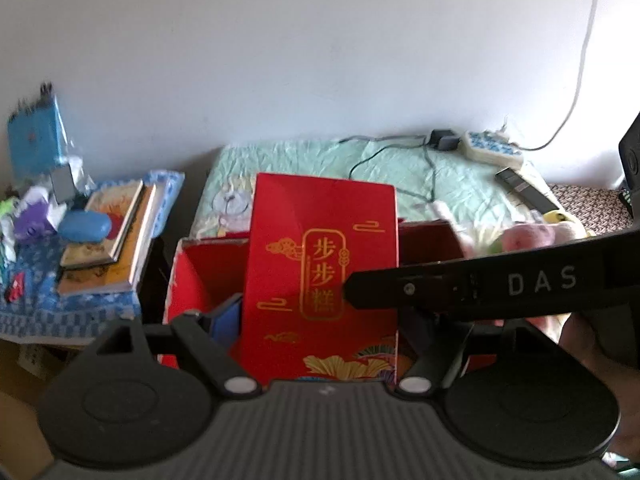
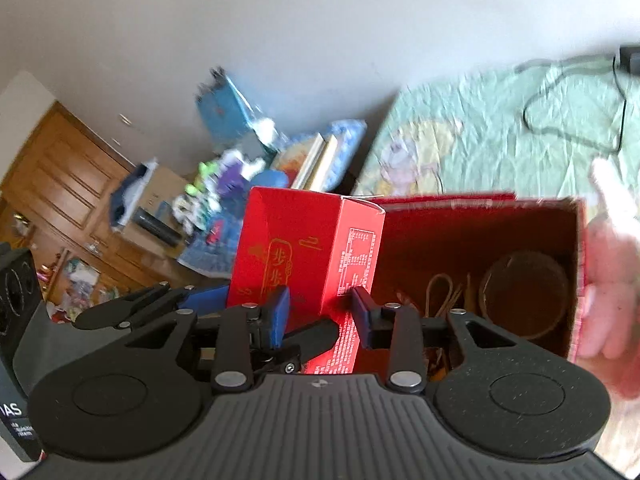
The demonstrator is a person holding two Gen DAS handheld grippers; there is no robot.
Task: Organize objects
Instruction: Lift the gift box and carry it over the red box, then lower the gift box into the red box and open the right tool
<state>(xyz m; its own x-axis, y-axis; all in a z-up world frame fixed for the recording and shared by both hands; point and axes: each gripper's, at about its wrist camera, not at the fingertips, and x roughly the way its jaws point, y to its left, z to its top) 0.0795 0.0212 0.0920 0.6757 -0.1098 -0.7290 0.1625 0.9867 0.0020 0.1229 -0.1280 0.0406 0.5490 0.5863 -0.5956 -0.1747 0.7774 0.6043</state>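
Observation:
A tall red carton with gold Chinese writing (image 1: 320,264) stands upright in an open red storage box (image 1: 200,276). My left gripper (image 1: 320,312) is shut on the red carton, its blue pads at both sides. My right gripper (image 2: 320,308) also grips the same carton (image 2: 304,256) between its blue pads; one of its black fingers (image 1: 384,284) crosses the left wrist view from the right. In the right wrist view the storage box (image 2: 480,240) holds a brown tape roll (image 2: 524,296) and rubber bands (image 2: 440,292).
A green bedsheet (image 1: 320,164) carries a black cable, a charger (image 1: 444,140), a power strip (image 1: 492,148), a remote (image 1: 524,192) and plush toys (image 1: 532,236). A side table (image 1: 80,300) at left holds books (image 1: 112,232), a blue case (image 1: 84,226) and clutter. A wooden cabinet (image 2: 60,200) stands far left.

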